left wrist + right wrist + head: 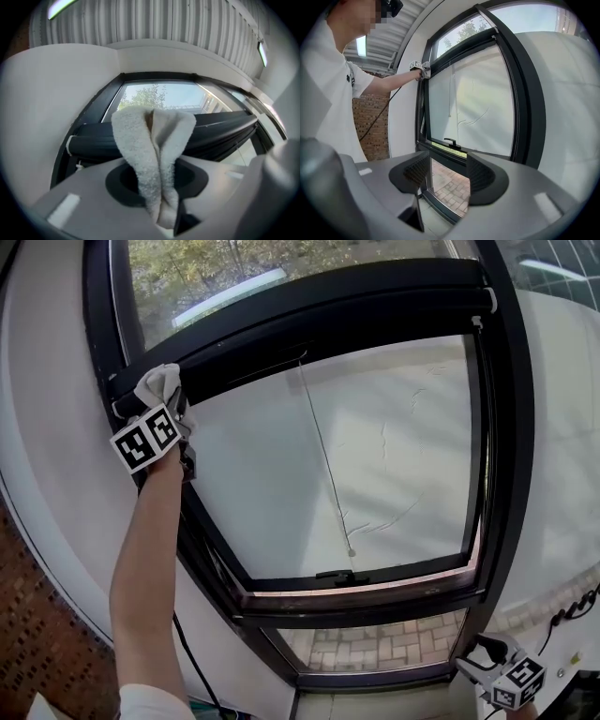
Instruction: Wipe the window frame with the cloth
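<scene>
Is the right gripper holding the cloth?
No, the right gripper stands open with nothing between its jaws; the cloth is pinched in the left gripper.

Grey left tool (157,185) and right tool (449,174) bear black-and-white marker cubes (145,439); white short-sleeved shirt (328,98).

Cloth (161,382) in L claw (157,185), on window frame (511,427) top-left, R claw (483,659) bottom-right.

Room indoors, shown by black window frame (511,427), brick wall (37,652).
</scene>
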Demonstrator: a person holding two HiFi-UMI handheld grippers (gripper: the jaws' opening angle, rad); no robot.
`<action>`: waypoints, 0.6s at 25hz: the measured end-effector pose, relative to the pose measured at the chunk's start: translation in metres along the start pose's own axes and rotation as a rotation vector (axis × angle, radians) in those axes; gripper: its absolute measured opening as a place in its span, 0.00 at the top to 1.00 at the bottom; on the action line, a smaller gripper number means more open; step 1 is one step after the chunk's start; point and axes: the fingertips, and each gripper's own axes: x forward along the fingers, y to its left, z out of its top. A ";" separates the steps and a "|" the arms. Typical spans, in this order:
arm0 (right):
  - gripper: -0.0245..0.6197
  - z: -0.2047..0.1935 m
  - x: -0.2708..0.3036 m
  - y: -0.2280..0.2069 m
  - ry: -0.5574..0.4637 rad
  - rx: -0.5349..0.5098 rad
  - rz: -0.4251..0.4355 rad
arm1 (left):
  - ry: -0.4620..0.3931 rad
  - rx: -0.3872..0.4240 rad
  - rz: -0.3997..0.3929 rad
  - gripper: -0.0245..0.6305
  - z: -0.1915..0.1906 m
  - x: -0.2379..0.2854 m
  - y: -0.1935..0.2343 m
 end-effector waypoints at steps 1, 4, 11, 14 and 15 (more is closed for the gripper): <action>0.58 -0.002 -0.001 -0.008 -0.003 0.005 0.009 | 0.003 0.002 0.000 0.75 -0.002 -0.001 -0.008; 0.58 -0.008 -0.002 -0.029 -0.007 0.013 0.044 | 0.013 0.027 -0.018 0.75 -0.004 0.000 -0.044; 0.58 -0.008 -0.012 -0.072 -0.021 -0.005 0.093 | 0.005 0.042 -0.092 0.75 0.007 0.012 -0.149; 0.58 -0.007 -0.024 -0.092 -0.027 0.002 0.088 | -0.006 0.034 -0.087 0.75 0.011 0.017 -0.181; 0.58 -0.008 -0.028 -0.098 -0.028 0.004 0.087 | -0.012 0.033 -0.083 0.75 0.013 0.017 -0.188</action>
